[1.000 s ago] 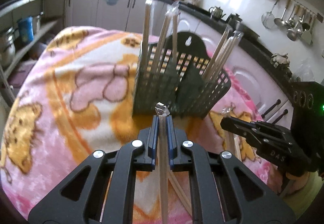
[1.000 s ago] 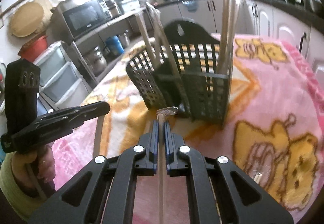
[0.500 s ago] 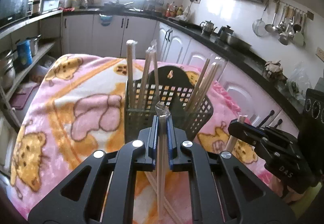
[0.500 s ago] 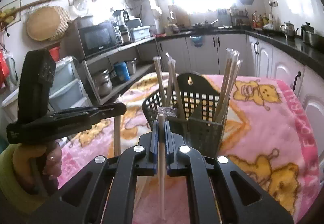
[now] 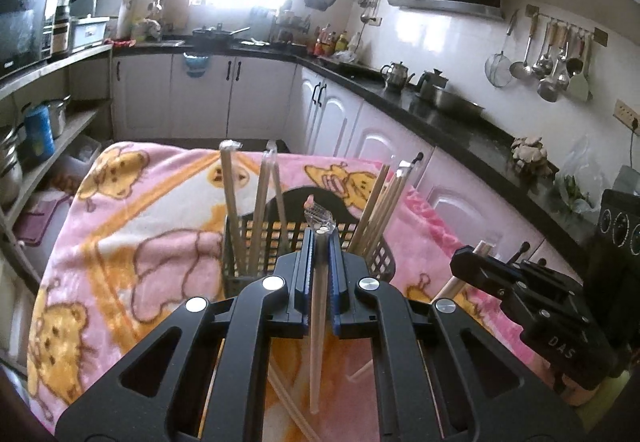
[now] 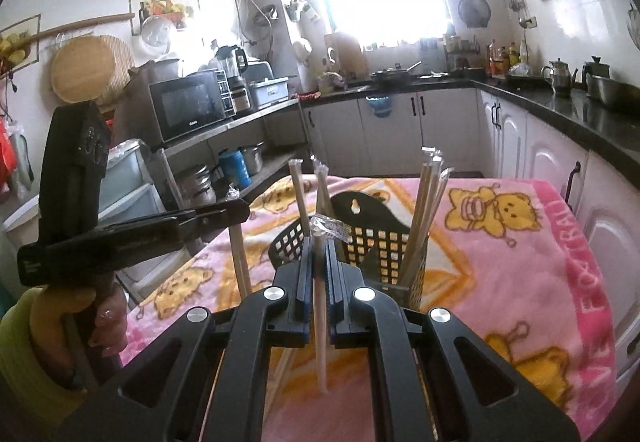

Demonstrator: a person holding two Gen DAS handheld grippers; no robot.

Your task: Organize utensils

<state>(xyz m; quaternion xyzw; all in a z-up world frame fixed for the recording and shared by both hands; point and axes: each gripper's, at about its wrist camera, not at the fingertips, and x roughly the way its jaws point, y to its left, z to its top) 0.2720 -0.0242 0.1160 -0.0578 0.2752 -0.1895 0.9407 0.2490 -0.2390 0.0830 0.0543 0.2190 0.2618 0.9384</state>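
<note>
Over the near edge of the worktop (image 5: 120, 226), which is wearing a pink bear-print blanket (image 6: 520, 282), both claws are hanging side by side. The left claw (image 5: 320, 238) is clenching a wrapped chopstick pair (image 5: 319, 306) upright between its pads, the crinkled wrapper tip poking out above the fingers and the lower end dangling over the blanket. The right claw (image 6: 319, 246) is gripping a second wrapped pair (image 6: 320, 322) the same way. In the right view a hand (image 6: 100, 318) in a yellow-green sleeve (image 6: 24, 354) is holding the left tool's handle.

Just beyond both claws a black basket (image 5: 372, 254) is standing near the middle of the worktop, its slotted walls showing the blanket through them. More wrapped chopsticks are leaning in it: one cluster (image 5: 252, 210) at its left side, another (image 5: 384, 202) fanning out at its right. Loose sticks (image 5: 288, 402) are lying on the blanket near the front edge, under the left claw.
</note>
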